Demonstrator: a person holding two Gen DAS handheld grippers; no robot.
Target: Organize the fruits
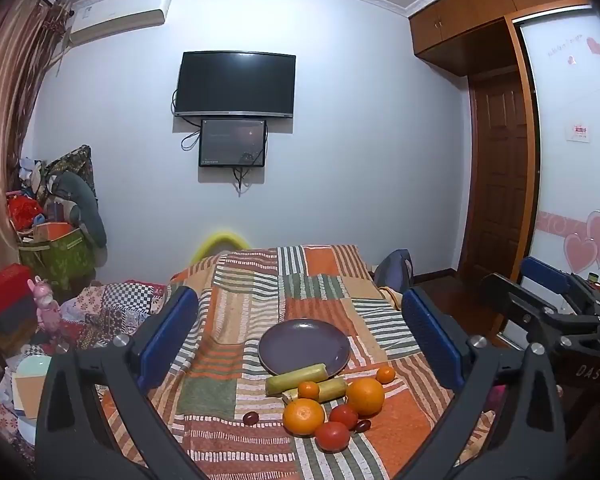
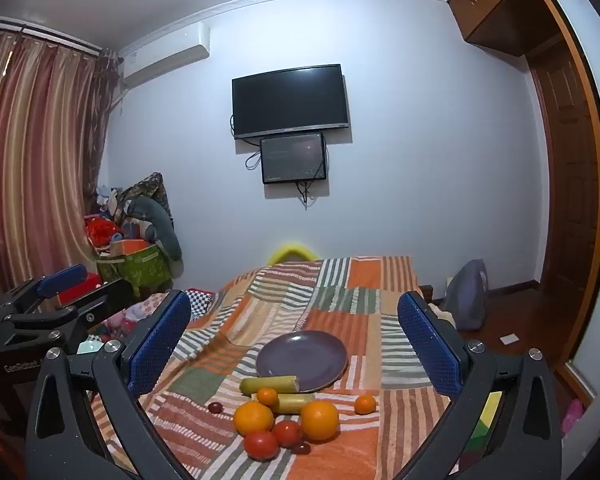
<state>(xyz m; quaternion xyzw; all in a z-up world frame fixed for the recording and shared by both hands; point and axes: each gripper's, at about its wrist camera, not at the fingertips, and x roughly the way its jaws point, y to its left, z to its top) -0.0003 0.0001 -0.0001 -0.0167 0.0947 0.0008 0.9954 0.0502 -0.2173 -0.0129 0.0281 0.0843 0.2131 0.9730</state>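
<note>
In your left wrist view, your left gripper hangs above a bed, its jaws wide apart and holding nothing. Its fingers are flat blue pads with a dimpled, rubbery texture on black plastic arms. Between them lies a patchwork blanket of orange, green and white stripes. On it rests a round, smooth, dull purple plate, bare on top. The fruit sits in a loose cluster at the plate's 6 o'clock side. A pale green stalk, shaped like a cylinder, touches the plate's near rim. A second stalk lies just behind a small tangerine. Two large dimpled oranges sit nearest you, with two glossy red tomatoes at their 6 o'clock. Another tangerine sits apart at 3 o'clock of the cluster. A dark red date lies at 9 o'clock. Your right gripper shows at the frame's 3 o'clock edge.

In your right wrist view, your right gripper also has its jaws wide apart and empty. The same plate and fruit lie between its pads. The left gripper appears at 9 o'clock. A black television hangs on the pale wall ahead.
</note>
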